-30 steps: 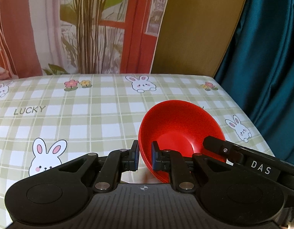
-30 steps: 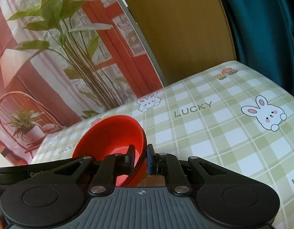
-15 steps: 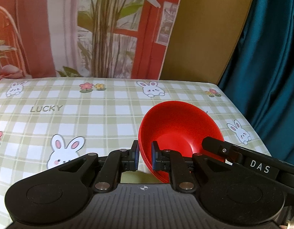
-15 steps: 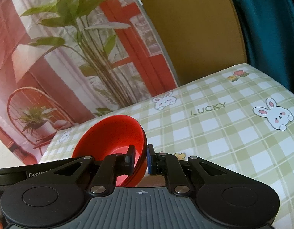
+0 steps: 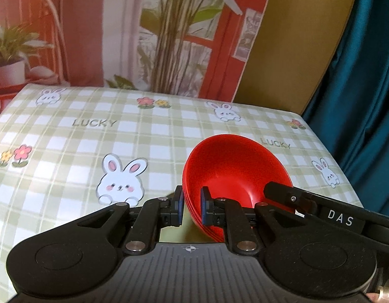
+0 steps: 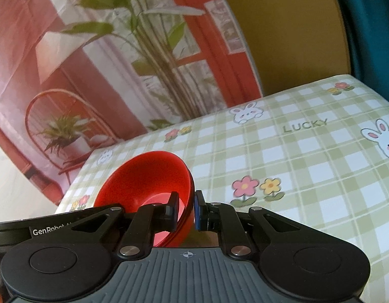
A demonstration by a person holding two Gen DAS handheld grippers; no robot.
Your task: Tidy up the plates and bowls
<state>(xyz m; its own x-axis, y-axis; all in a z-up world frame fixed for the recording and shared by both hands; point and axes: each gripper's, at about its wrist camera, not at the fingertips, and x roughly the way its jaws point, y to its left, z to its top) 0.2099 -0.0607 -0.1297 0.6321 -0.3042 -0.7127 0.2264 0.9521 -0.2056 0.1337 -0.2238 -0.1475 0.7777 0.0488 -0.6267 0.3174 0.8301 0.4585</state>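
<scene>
Since a second ago, you have carried the red bowls (image 5: pixel 235 171) across the bench (image 5: pixel 68 151): the big printed rabbit (image 5: pixel 120 180) now sits nearer the middle of the left view, and a flower pair (image 6: pixel 256 188) has come into the right view just beside the fingers.

Your left hand-held gripper (image 5: pixel 192 208) is clenched on the near left rim of the bowls, which look like a nested stack, held tilted above the cloth. Your right hand-held gripper (image 6: pixel 185 208) pinches the opposite rim, one finger inside the bowl.

The bench's far edge meets a printed backdrop (image 5: pixel 169 38) of plants and red frames; its right edge borders a teal curtain (image 5: pixel 366 88). The checked cloth lies open left of and beyond the bowls.
</scene>
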